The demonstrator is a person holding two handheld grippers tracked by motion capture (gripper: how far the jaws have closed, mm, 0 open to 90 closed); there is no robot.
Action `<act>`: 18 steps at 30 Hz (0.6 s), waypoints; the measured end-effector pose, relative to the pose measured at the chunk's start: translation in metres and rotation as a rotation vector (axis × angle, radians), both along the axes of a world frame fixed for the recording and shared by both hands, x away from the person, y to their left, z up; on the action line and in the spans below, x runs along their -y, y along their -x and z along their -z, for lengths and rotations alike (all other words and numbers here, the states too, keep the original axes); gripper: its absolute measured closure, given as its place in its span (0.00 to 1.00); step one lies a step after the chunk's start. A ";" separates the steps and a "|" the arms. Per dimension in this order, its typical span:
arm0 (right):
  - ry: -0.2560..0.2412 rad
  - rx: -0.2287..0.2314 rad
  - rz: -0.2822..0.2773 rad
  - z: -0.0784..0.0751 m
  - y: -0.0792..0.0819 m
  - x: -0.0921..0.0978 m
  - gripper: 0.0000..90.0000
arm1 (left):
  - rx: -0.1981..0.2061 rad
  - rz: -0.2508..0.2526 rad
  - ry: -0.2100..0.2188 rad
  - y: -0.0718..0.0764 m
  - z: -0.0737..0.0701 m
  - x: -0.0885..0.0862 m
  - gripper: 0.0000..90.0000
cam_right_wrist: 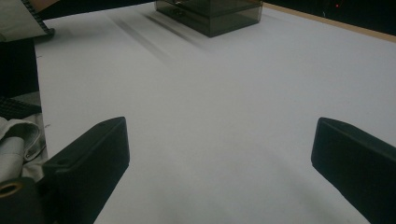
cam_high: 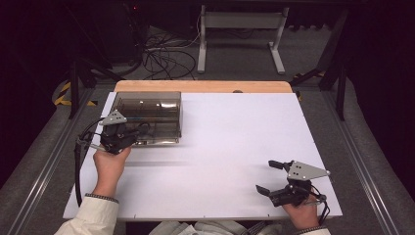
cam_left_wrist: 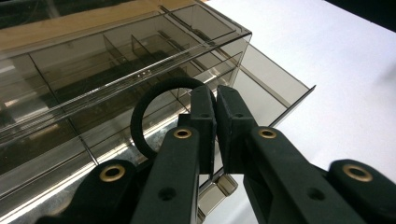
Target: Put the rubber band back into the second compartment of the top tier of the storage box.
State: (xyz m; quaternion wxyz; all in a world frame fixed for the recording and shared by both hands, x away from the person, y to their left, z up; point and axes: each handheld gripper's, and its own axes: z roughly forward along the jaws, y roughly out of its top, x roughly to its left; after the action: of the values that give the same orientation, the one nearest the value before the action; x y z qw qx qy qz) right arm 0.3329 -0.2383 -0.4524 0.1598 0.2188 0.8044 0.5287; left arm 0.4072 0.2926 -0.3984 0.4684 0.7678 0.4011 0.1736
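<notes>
- Where your left gripper (cam_left_wrist: 215,100) pinches its jaws together, a black elastic ring (cam_left_wrist: 140,116) is clamped between the tips; the ring is thin, matte and round, and its loop stands out to the left of the jaws in the left gripper view.
- Ring and jaw tips sit right at the near wall of a smoky transparent organiser box (cam_left_wrist: 116,70), over its divided compartments; which compartment lies under the ring cannot be told.
- One drawer or tray (cam_left_wrist: 275,88) of the box juts out on the right side in that view.
- From the high view, your left hand (cam_high: 110,164) reaches forward from the lower left, left gripper (cam_high: 128,133) at the front edge of the box (cam_high: 147,115), grey three-cornered plate (cam_high: 115,118) on top, cable looping down beside the wrist.
- Your right gripper (cam_high: 268,177) rests low at the table's near right corner, jaws spread wide apart with nothing between them, pointing left across the table.
- In the right gripper view those jaws frame bare white table (cam_right_wrist: 210,116), the box (cam_right_wrist: 210,14) far off.
- White tabletop (cam_high: 235,147) carries the box at its far left; a wooden strip (cam_high: 203,86) edges the far side.
- Beyond: dark floor, tangled cables (cam_high: 164,56), a white frame stand (cam_high: 240,29).
</notes>
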 end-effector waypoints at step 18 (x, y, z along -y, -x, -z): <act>-0.002 -0.001 0.000 0.000 0.000 0.000 0.05 | 0.049 -0.009 0.019 0.006 -0.006 -0.001 0.73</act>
State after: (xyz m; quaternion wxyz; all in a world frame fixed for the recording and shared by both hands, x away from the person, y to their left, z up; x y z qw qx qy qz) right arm 0.3332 -0.2384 -0.4525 0.1593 0.2190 0.8041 0.5293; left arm 0.4013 0.2934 -0.3919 0.4846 0.7569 0.3947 0.1908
